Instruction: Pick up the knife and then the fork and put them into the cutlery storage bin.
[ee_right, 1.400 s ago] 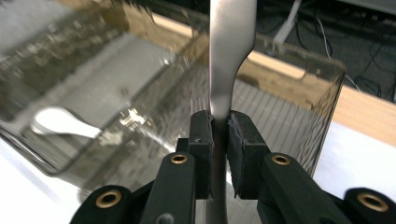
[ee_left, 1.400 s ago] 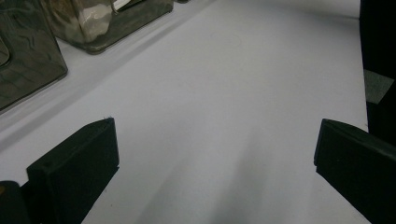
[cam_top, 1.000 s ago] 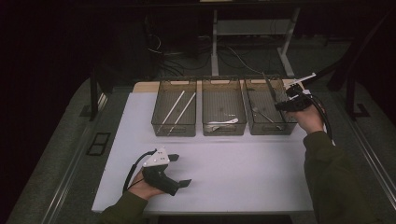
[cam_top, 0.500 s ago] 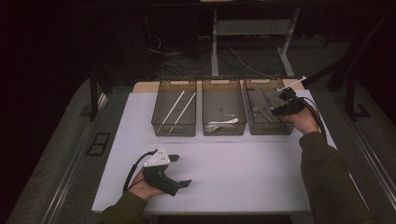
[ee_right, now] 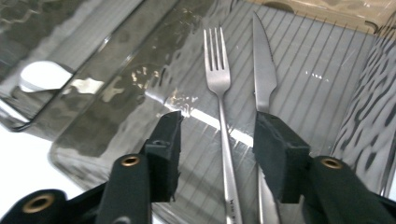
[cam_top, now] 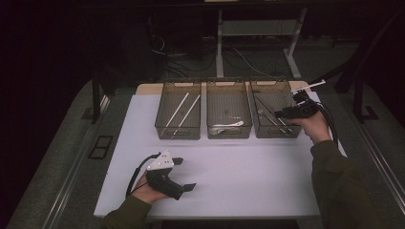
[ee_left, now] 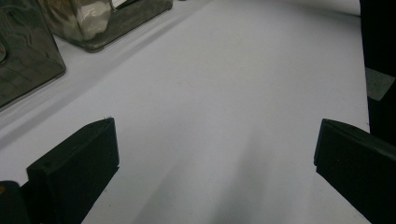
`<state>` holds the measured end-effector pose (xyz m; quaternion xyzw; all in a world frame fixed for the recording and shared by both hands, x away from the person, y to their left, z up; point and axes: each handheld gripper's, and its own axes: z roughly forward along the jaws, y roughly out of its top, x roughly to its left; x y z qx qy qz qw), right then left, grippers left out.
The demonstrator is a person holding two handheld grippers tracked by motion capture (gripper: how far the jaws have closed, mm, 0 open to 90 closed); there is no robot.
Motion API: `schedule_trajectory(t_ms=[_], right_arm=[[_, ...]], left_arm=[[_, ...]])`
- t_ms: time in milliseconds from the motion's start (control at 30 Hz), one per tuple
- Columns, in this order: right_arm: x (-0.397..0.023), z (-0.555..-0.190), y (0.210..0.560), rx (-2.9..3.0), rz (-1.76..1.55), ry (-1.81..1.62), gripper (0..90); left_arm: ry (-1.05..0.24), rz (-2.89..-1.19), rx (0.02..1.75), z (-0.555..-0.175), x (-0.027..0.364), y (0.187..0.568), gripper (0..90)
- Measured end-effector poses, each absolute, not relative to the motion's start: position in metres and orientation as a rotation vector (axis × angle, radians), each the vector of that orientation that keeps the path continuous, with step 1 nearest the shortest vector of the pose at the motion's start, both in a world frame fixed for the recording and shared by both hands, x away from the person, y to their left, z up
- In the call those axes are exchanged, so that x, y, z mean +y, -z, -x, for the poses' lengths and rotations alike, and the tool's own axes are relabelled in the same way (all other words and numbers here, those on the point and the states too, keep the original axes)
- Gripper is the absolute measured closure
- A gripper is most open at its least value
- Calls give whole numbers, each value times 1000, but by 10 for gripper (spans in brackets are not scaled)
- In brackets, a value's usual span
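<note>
A metal fork (ee_right: pixel 217 79) and a metal knife (ee_right: pixel 264 70) lie side by side on the ribbed floor of the right-hand clear bin (cam_top: pixel 277 132). My right gripper (ee_right: pixel 217 140) hangs over that bin (ee_right: pixel 93 140), also seen from above as the right gripper (cam_top: pixel 281 114). Its jaws have just been opening. The fork's handle runs between them and the pads do not press on it. My left gripper (cam_top: pixel 186 174) rests low on the white table (cam_top: pixel 248 167) near the front, open, and the left gripper (ee_left: pixel 215 149) has nothing between its jaws.
Three clear bins stand in a row at the back of the table. The left bin (cam_top: pixel 177 134) holds two white sticks (cam_top: pixel 184 109). The middle bin (cam_top: pixel 228 134) holds a white spoon (cam_top: pixel 230 125). Dark floor and table legs lie beyond.
My right gripper has sunk a little and shifted left toward the right-hand bin. The left hand has kept still.
</note>
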<state>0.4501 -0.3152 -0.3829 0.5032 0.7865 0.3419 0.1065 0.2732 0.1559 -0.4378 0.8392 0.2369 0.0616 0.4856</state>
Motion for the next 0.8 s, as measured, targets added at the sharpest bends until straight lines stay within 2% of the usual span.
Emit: schedule_trajectory(t_ms=[233, 800], right_arm=[[-316, -430, 381, 2276, -1407, -1079, 387], [-289, -356, 381, 2273, -1166, -1192, 278]], left_arm=[[-158, -2043, 582, -274, 157, 437, 0], [-163, -2042, 581, -272, 157, 437, 0]])
